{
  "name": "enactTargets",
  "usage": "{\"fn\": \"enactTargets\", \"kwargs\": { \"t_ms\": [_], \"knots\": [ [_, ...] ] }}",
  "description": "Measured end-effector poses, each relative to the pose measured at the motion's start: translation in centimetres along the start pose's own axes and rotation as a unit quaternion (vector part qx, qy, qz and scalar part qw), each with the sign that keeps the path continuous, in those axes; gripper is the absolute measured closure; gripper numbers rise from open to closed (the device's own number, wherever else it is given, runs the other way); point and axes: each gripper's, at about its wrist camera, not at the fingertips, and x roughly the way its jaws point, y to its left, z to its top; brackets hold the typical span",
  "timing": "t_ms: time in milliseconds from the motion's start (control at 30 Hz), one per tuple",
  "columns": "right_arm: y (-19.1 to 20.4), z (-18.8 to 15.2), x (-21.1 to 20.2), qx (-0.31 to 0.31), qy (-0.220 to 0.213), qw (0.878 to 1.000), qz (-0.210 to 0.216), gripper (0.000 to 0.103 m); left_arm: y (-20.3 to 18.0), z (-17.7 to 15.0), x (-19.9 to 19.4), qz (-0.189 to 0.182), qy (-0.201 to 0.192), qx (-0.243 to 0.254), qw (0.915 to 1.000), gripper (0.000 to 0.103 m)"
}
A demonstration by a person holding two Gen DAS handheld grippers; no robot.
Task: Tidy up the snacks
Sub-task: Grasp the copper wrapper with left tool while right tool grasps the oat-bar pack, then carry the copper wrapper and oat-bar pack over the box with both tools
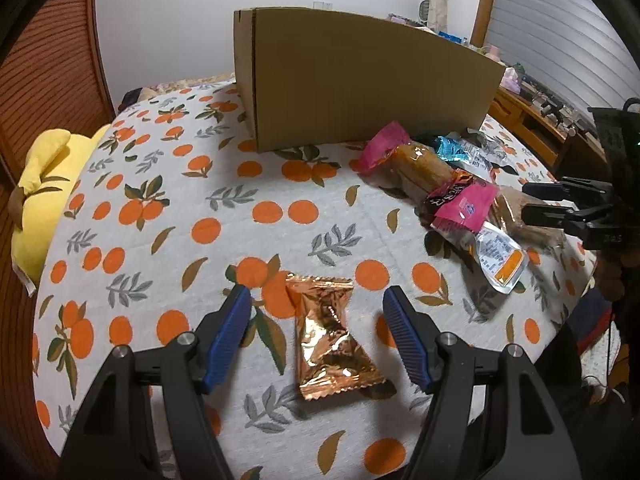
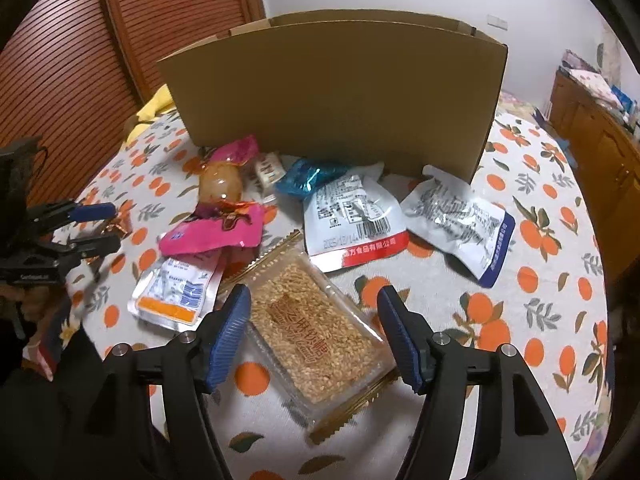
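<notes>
Snack packets (image 2: 352, 216) crowd cardboard box's (image 2: 336, 92) near wall.

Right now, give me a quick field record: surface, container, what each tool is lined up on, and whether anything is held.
surface: orange-print cloth
container: cardboard box, upright at the far side of the cloth
left tool: open, astride copper foil packet, pads not touching
right tool: open, astride clear sesame bar pack, not gripped
loose pile: pink wrappers, blue foil sweet, white pouches
held: nothing
</notes>
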Motion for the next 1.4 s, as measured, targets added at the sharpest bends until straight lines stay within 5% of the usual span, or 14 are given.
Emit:
{"fn": "enactTargets", "kwargs": {
  "t_ms": [133,367,700,833,1400],
  "knots": [
    [0.3,-0.4,-0.4,0.001,0.000,1.000,0.001,0.035,0.0,0.0,0.0,0.001,-0.001,0.001,1.0000,0.034],
    [1.6,-1.0,-0.5,-0.026,0.008,1.000,-0.006,0.032,0.1,-0.2,-0.2,0.012,-0.009,0.004,0.9999,0.053],
    [2.1,-1.7,0.8,-0.034,0.010,0.998,-0.042,0.032,-0.1,-0.8,-0.5,0.024,-0.015,0.012,0.9995,0.056],
    [2.3,-2.1,0.8,-0.030,-0.004,0.998,-0.053,0.031,-0.1,-0.9,-0.6,0.033,-0.018,0.015,0.9992,0.076],
    [2.3,-2.7,0.5,-0.020,-0.024,0.998,-0.061,0.030,-0.3,-1.1,-1.3,0.026,-0.024,0.015,0.9993,0.082]
  ]
}}
